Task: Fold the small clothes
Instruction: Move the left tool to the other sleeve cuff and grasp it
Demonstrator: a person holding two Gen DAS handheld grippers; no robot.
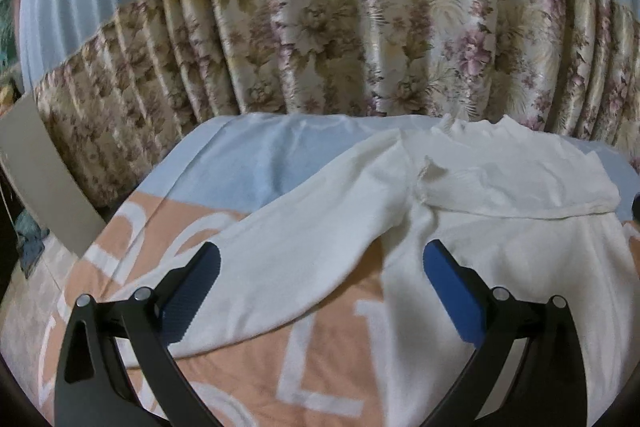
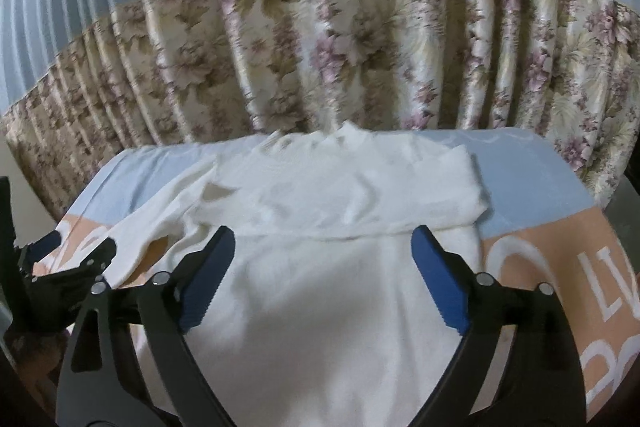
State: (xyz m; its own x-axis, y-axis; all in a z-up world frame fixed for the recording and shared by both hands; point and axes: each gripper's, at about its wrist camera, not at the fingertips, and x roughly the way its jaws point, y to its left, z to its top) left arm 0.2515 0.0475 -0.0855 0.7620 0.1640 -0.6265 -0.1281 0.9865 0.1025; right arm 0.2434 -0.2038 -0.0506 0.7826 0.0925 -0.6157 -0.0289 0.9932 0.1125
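Observation:
A small white long-sleeved top [image 1: 500, 247] lies flat on an orange and pale blue blanket [image 1: 312, 367]. One sleeve is folded across the chest [image 2: 348, 199]. The other sleeve [image 1: 280, 267] stretches out to the left. My left gripper [image 1: 320, 259] is open and empty, hovering over that outstretched sleeve. My right gripper [image 2: 322, 243] is open and empty above the body of the top [image 2: 320, 327], just below the folded sleeve. The left gripper also shows at the left edge of the right wrist view [image 2: 76, 247].
A pleated curtain, blue above and floral below [image 1: 360, 27], hangs close behind the blanket's far edge. A grey flat board [image 1: 44, 179] leans at the left. The blanket has large white letters [image 2: 608, 291] on its orange part.

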